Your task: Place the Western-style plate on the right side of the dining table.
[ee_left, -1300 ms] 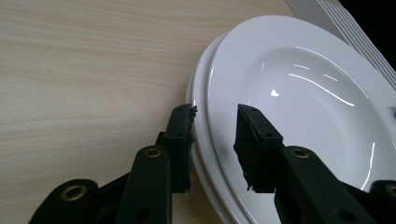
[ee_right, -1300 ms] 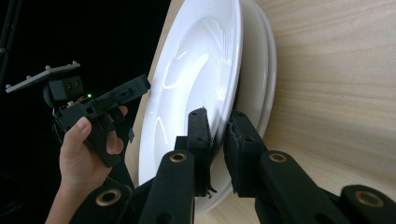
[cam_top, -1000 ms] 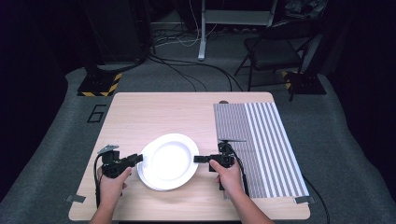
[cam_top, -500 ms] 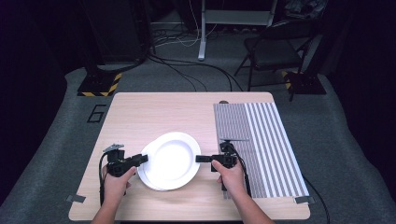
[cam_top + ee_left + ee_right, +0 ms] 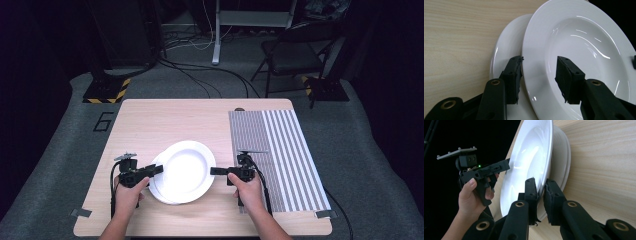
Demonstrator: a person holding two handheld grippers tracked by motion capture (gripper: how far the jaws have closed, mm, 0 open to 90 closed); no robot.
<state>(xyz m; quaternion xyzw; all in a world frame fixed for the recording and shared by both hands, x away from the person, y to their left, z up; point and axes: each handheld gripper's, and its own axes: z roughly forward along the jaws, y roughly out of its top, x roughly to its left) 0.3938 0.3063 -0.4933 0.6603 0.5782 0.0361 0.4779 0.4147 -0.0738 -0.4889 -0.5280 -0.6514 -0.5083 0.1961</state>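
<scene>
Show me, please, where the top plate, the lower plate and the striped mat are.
Top plate (image 5: pixel 186 167): high view, on its well.
Lower plate (image 5: pixel 507 47): left gripper view, on its exposed rim.
Striped mat (image 5: pixel 285 145): high view, on its bare middle.

White plates (image 5: pixel 186 170) — grey-and-white striped mat (image 5: pixel 280 150) — pale wood table (image 5: pixel 165 120)

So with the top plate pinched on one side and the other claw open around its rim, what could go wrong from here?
1. The right claw alone clamps the top plate; the left claw straddles the rim with jaws apart, so the plate could tilt or slip if raised.
2. The lower plate sits just beneath, offset; the left claw's outer jaw lies against it and might drag or knock it.
</scene>
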